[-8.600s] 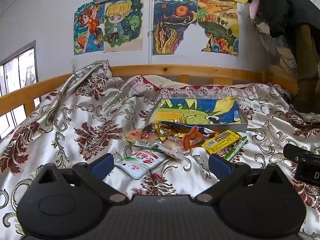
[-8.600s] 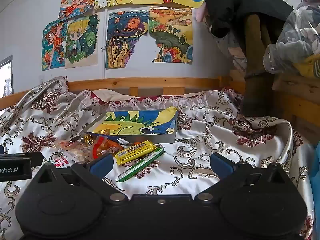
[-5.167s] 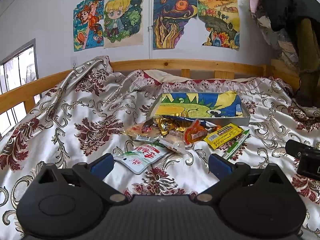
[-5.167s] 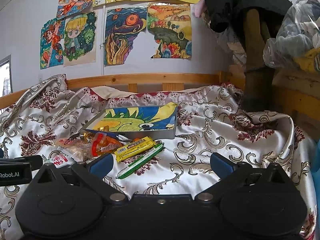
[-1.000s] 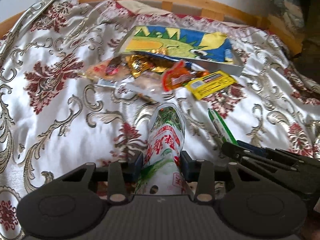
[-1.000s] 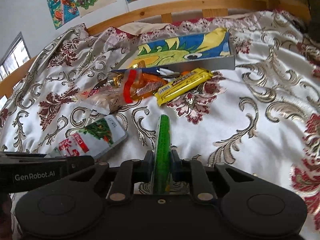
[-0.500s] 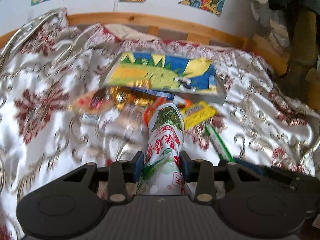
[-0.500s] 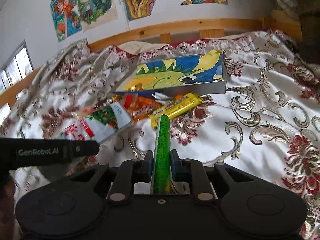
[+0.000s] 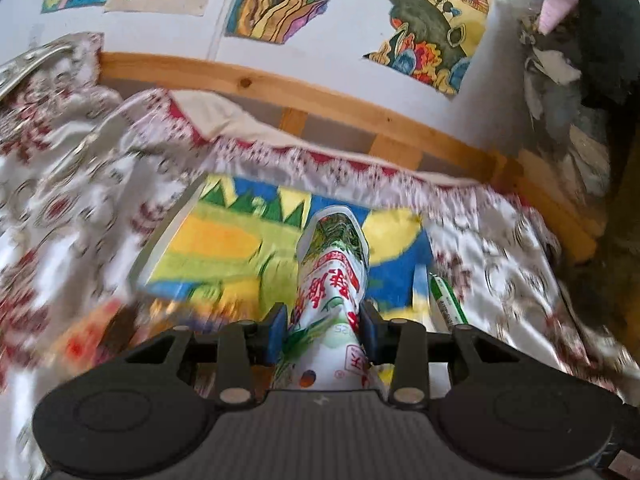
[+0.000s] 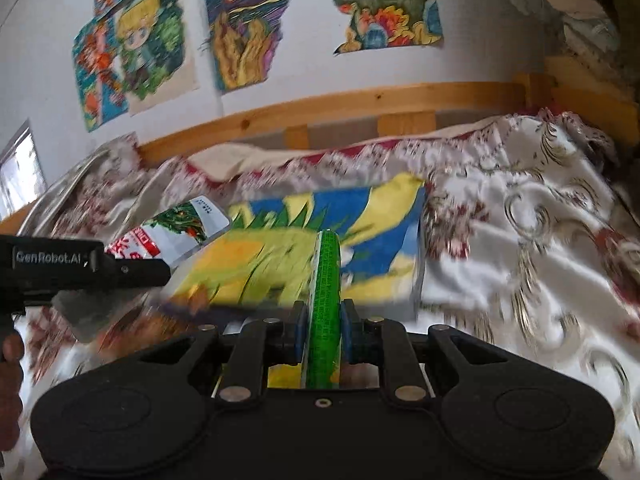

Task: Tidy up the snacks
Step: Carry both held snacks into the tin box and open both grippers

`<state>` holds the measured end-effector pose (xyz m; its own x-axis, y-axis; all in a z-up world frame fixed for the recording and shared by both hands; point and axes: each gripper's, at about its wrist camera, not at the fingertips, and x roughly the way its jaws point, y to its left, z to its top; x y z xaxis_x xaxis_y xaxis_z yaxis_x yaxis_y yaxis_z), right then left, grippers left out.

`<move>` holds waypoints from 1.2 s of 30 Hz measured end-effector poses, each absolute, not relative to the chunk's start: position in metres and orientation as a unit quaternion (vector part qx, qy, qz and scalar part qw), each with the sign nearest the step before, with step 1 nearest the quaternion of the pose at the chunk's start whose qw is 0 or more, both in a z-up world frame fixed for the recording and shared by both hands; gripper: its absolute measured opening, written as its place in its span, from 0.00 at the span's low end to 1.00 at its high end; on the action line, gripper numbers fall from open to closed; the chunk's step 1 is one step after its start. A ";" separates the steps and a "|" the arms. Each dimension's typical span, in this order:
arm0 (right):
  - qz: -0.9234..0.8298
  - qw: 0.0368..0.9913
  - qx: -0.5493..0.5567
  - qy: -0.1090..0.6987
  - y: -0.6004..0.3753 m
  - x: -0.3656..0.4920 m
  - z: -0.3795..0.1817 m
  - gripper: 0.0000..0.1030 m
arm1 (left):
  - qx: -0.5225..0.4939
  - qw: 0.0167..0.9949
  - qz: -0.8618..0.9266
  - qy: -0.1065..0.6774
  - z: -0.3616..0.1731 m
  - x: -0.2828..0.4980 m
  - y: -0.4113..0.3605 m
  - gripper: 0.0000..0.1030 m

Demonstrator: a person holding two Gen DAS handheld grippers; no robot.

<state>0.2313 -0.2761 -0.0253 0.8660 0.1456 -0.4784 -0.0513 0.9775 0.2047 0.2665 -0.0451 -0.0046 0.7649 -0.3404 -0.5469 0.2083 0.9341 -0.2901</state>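
My left gripper [image 9: 322,330] is shut on a white snack pouch [image 9: 332,272] with red writing and a green picture, held in the air over the shallow box [image 9: 224,240] with a yellow, green and blue drawing inside. My right gripper [image 10: 324,330] is shut on a thin green snack stick [image 10: 327,280], held over the same box [image 10: 360,232]. The pouch [image 10: 176,232] and left gripper body [image 10: 80,268] show at the left of the right wrist view. The green stick [image 9: 448,300] shows right of the pouch in the left wrist view.
Other snack packets [image 9: 100,332] lie blurred on the patterned satin bedspread [image 10: 520,240] in front of the box. A wooden bed rail [image 9: 320,108] and a wall with drawings [image 10: 248,28] are behind. Dark clothing [image 9: 592,40] hangs at the right.
Both grippers have moved forward and up with their snacks, from above the pile of packets to over the box. The view is blurred by motion.
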 end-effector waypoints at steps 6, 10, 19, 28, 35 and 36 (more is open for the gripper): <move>0.058 0.965 0.111 0.231 -0.285 0.293 -0.042 0.18 | -0.127 0.933 -0.137 0.309 -0.030 0.334 -0.070 0.42; 0.054 0.970 0.104 0.213 -0.290 0.311 -0.057 0.18 | -0.143 0.928 -0.127 0.320 -0.052 0.366 -0.080 0.42; 0.042 0.967 0.085 0.235 -0.291 0.337 -0.096 0.18 | -0.102 0.925 -0.099 0.353 -0.075 0.389 -0.102 0.44; 0.035 0.972 0.046 0.227 -0.284 0.332 -0.099 0.34 | -0.043 0.922 -0.073 0.379 -0.081 0.388 -0.119 0.69; 0.033 0.977 0.042 0.205 -0.280 0.307 -0.085 0.74 | -0.066 0.933 -0.058 0.349 -0.060 0.364 -0.102 0.87; 0.032 0.977 0.047 0.205 -0.281 0.304 -0.080 0.75 | -0.071 0.935 -0.058 0.344 -0.055 0.359 -0.098 0.89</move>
